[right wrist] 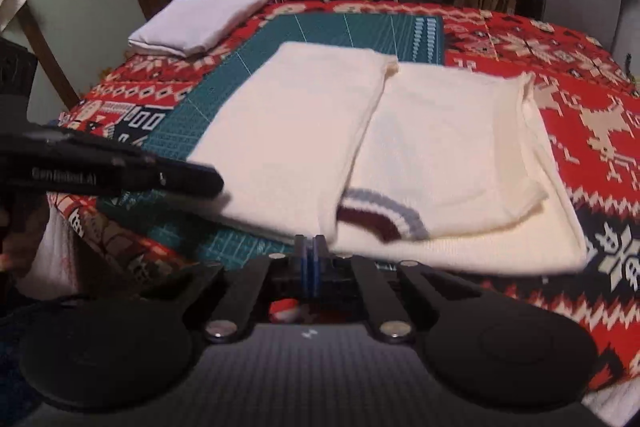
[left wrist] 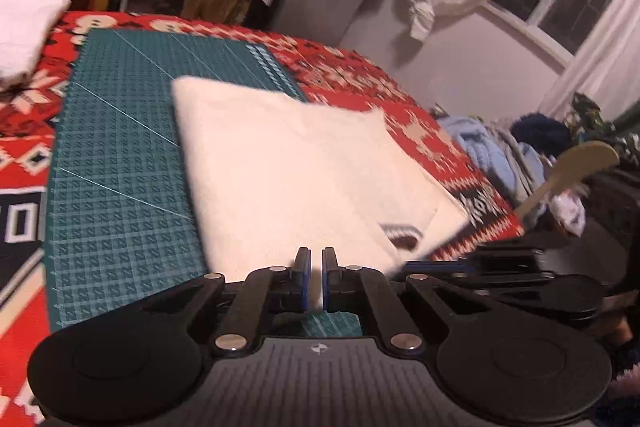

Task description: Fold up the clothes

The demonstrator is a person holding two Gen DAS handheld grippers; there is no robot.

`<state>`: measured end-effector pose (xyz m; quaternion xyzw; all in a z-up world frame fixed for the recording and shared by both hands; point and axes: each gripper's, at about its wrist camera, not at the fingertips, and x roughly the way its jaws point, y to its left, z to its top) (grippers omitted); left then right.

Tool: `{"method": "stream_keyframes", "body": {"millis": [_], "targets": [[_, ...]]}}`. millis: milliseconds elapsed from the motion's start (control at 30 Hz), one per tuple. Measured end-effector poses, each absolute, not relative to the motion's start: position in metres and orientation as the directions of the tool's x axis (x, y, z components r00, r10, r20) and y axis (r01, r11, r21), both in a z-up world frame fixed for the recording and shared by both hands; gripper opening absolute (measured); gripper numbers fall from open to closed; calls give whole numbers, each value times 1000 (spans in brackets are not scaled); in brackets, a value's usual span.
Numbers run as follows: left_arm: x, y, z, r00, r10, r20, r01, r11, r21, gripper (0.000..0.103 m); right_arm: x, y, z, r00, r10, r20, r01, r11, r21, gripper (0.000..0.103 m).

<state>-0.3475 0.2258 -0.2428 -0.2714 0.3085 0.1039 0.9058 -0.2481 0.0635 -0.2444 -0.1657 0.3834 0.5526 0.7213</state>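
A cream garment point(right wrist: 440, 147) lies folded on a green cutting mat point(right wrist: 180, 131), its maroon and grey-blue striped collar point(right wrist: 380, 219) near the front edge. In the left wrist view the same garment point(left wrist: 288, 167) reaches back to my left gripper point(left wrist: 316, 267), which is shut on its near edge, with white cloth showing between the pads. My right gripper point(right wrist: 311, 247) has its blue pads together at the garment's near edge beside the collar, shut on the cloth. The left gripper point(right wrist: 212, 183) comes in from the left, its tip at the garment's near left side.
The mat lies on a red patterned blanket point(right wrist: 580, 107) over a bed. A folded white cloth point(right wrist: 200, 23) sits at the far left corner. Loose blue and grey clothes point(left wrist: 480, 143) are piled off the right side. Shelves and a cabinet stand behind the bed.
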Motion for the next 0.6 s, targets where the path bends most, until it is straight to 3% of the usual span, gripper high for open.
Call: {"method": "stream_keyframes", "body": {"millis": [200, 600], "targets": [[-359, 234, -250, 765, 27, -643, -402, 800, -446, 3, -251, 69, -230, 87, 724, -685, -932, 301, 201, 6], [-367, 226, -250, 747, 1, -665, -400, 800, -448, 4, -267, 94, -239, 29, 708, -706, -957, 224, 185, 5]]}}
